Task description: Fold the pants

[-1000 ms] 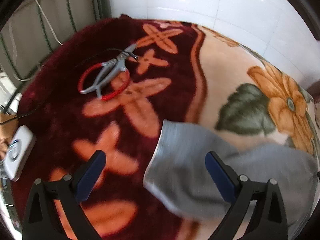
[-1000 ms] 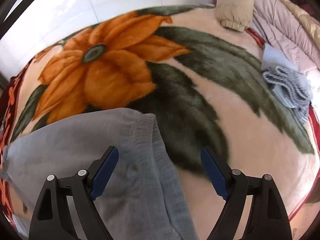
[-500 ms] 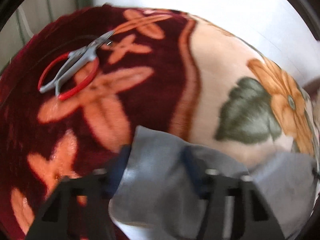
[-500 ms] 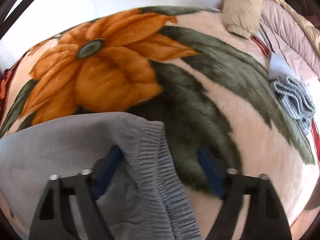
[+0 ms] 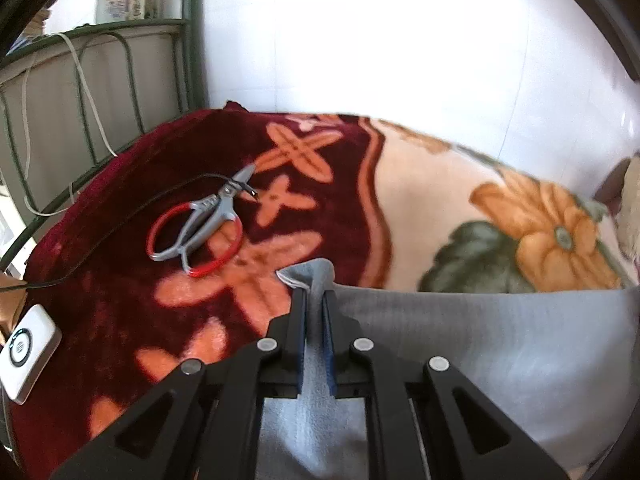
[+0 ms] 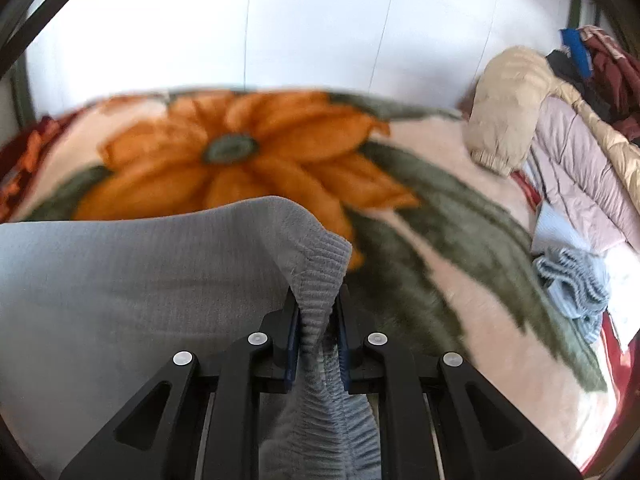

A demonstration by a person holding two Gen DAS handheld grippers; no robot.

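Note:
Grey pants (image 5: 480, 344) lie stretched across a flowered blanket (image 5: 420, 200) on a bed. My left gripper (image 5: 314, 300) pinches the hem end of a leg, its jaws still closing, with the grey cloth bunched between the pads. In the right wrist view the same pants (image 6: 140, 280) run off to the left. My right gripper (image 6: 318, 300) grips the ribbed waistband (image 6: 320, 264), jaws closing on the fold of cloth, which rises a little off the blanket (image 6: 460, 240).
Red-handled shears (image 5: 200, 228) and a black cable (image 5: 120, 224) lie on the dark red part of the blanket, a white device (image 5: 26, 350) at its left edge. A metal bed frame (image 5: 92, 92) stands behind. Jackets (image 6: 560, 140) and a blue knit (image 6: 572, 284) are piled at right.
Both grippers went from wide open over the pants to closed on the cloth: the left on the leg end, the right on the waistband. The gripped edges now stand lifted.

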